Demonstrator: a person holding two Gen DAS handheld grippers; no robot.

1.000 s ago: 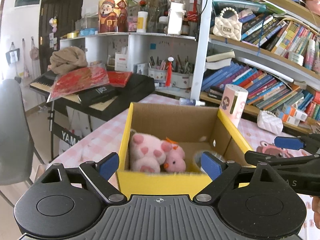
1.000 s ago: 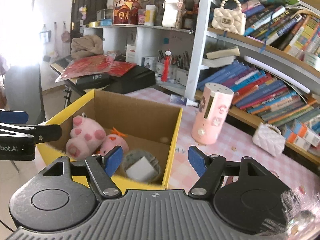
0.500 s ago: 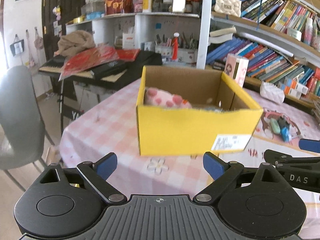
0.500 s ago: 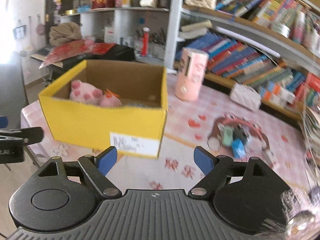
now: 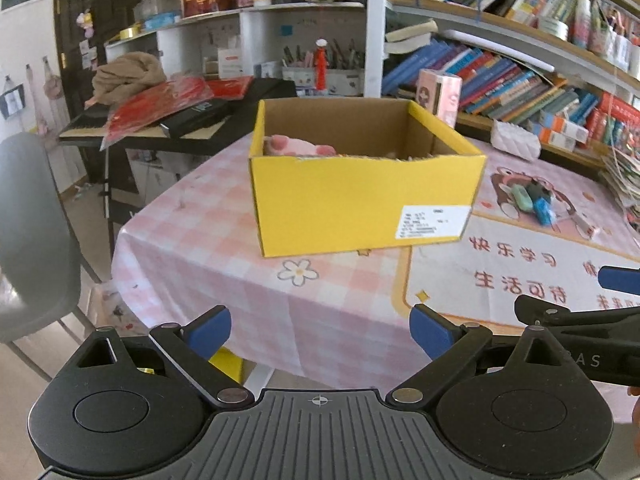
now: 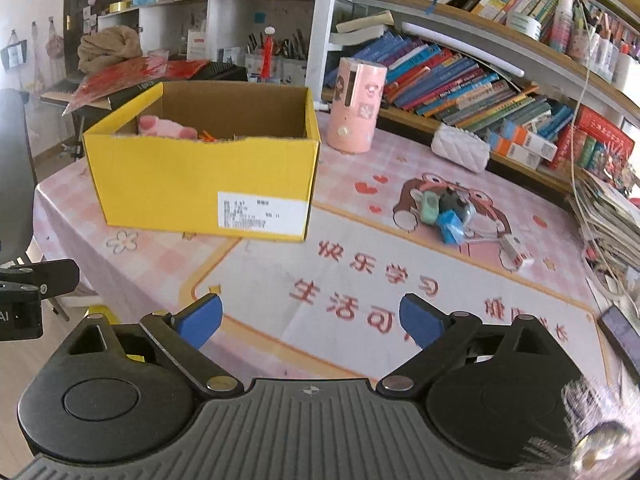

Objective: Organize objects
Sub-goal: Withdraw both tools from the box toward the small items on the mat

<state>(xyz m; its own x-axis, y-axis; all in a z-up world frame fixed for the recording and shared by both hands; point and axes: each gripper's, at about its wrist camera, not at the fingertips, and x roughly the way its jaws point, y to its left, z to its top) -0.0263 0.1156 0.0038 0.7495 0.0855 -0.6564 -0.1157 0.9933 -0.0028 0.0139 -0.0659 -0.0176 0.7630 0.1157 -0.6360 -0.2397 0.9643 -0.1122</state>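
Observation:
A yellow cardboard box [image 5: 360, 204] [image 6: 200, 184] stands on the pink checked table [image 5: 224, 240] [image 6: 280, 264]. A pink plush pig [image 5: 298, 146] [image 6: 166, 126] lies inside it, mostly hidden by the front wall. My left gripper [image 5: 320, 330] is open and empty, held back off the table's near edge. My right gripper [image 6: 310, 318] is open and empty over the table's front part. A small heap of items, a mint one [image 6: 429, 203], a blue one [image 6: 451, 228] and a dark one, lies on the bear print to the right of the box.
A pink cylinder canister [image 6: 356, 106] stands behind the box. A white quilted pouch [image 6: 460, 147] lies by the bookshelf [image 6: 480, 76]. A stack of papers [image 6: 612, 216] sits at the right edge. A grey chair [image 5: 28, 240] and a keyboard stand [image 5: 160, 120] are to the left.
Both grippers have pulled back and away from the box; a second ago they hovered right over its opening, now the whole box and table front show.

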